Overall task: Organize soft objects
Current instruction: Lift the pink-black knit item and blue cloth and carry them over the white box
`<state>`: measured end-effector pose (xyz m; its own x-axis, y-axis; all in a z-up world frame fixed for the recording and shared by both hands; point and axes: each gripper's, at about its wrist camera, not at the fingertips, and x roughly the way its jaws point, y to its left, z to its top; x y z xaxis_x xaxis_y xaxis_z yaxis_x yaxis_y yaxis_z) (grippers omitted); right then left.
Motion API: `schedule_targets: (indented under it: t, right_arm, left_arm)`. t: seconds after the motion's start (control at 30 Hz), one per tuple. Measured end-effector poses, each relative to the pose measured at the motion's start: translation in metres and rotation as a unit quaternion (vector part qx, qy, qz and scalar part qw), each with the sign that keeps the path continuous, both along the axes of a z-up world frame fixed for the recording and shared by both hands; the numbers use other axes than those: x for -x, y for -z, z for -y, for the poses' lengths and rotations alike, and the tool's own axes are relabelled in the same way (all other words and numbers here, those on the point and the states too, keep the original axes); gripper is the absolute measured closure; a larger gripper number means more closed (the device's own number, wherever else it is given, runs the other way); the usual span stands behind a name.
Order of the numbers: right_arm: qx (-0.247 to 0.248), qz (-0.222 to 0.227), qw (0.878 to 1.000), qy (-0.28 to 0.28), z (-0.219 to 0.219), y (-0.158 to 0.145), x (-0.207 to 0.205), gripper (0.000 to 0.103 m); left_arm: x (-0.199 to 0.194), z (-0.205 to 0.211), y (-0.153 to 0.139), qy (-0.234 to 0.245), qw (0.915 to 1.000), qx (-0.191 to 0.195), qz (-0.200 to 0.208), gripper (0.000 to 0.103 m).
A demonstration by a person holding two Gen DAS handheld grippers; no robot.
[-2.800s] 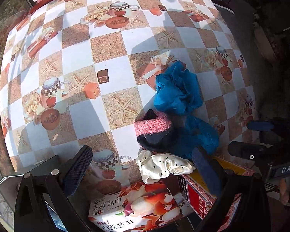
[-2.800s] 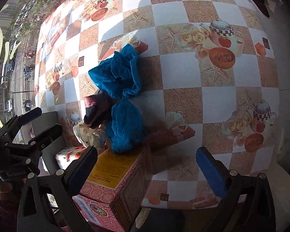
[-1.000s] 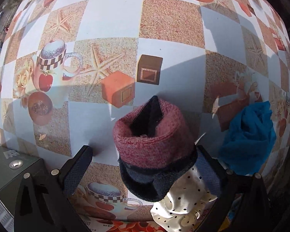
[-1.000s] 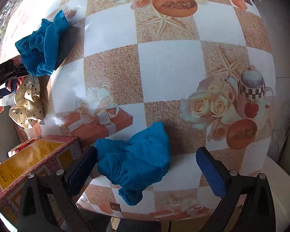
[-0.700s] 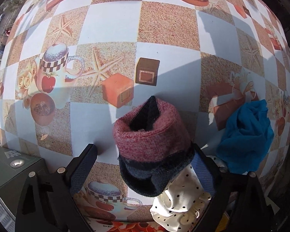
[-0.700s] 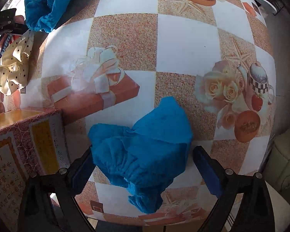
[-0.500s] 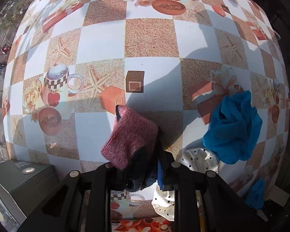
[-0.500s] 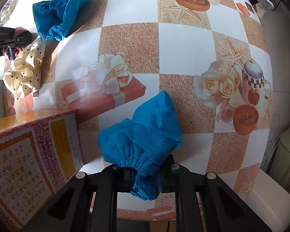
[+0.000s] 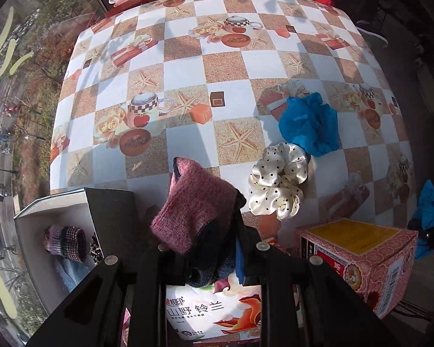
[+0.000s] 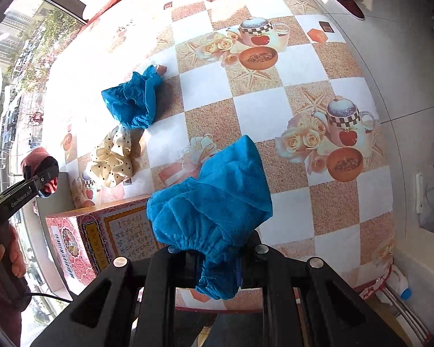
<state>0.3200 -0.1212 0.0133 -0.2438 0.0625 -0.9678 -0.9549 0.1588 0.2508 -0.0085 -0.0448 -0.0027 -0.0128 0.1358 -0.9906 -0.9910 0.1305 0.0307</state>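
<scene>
My left gripper (image 9: 211, 256) is shut on a pink and dark knitted sock (image 9: 195, 209) and holds it above the table's near edge. My right gripper (image 10: 215, 256) is shut on a blue shoe cover (image 10: 217, 202) and holds it up over the table. A second blue shoe cover (image 9: 311, 123) lies on the checked tablecloth, also in the right wrist view (image 10: 133, 101). A cream polka-dot scrunchie (image 9: 279, 179) lies beside it, seen too in the right wrist view (image 10: 112, 160). The left gripper with the sock (image 10: 40, 173) shows at the left.
An open grey box (image 9: 37, 248) at the left table edge holds a knitted striped item (image 9: 66, 243) and other soft things. A pink patterned carton (image 9: 358, 257) stands at the near right. A floral tissue pack (image 9: 211, 312) lies under my left gripper. A chair stands behind the table.
Both grippers closed on their items and lifted them: the left on the sock, the right on the blue shoe cover. Both pulled back and up from the table.
</scene>
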Motion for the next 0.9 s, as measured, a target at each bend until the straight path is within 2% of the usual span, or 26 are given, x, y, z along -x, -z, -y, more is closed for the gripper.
schedule_targets:
  t: [0.2,0.37,0.6,0.9]
  right_arm:
    - [-0.038,-0.004,0.999,-0.012,-0.016,-0.051,0.068,0.086]
    - [-0.065,-0.010,0.998,-0.024,-0.016,-0.066,0.101,0.086]
    - [-0.082,-0.015,0.995,-0.057,-0.016,-0.073,0.143,0.086]
    - [-0.079,-0.010,0.988,-0.135,-0.012,-0.072,0.204,0.086]
  left_arm:
    - [0.011,0.035,-0.025,0.000,0.9999,-0.013,0.008,0.079]
    - [0.025,0.055,-0.036,-0.009,0.9996,-0.020,0.018,0.079]
    - [0.035,0.075,-0.045,-0.006,0.9993,-0.028,0.025,0.079]
    - [0.049,0.082,-0.057,-0.012,0.9981,-0.051,0.033,0.079]
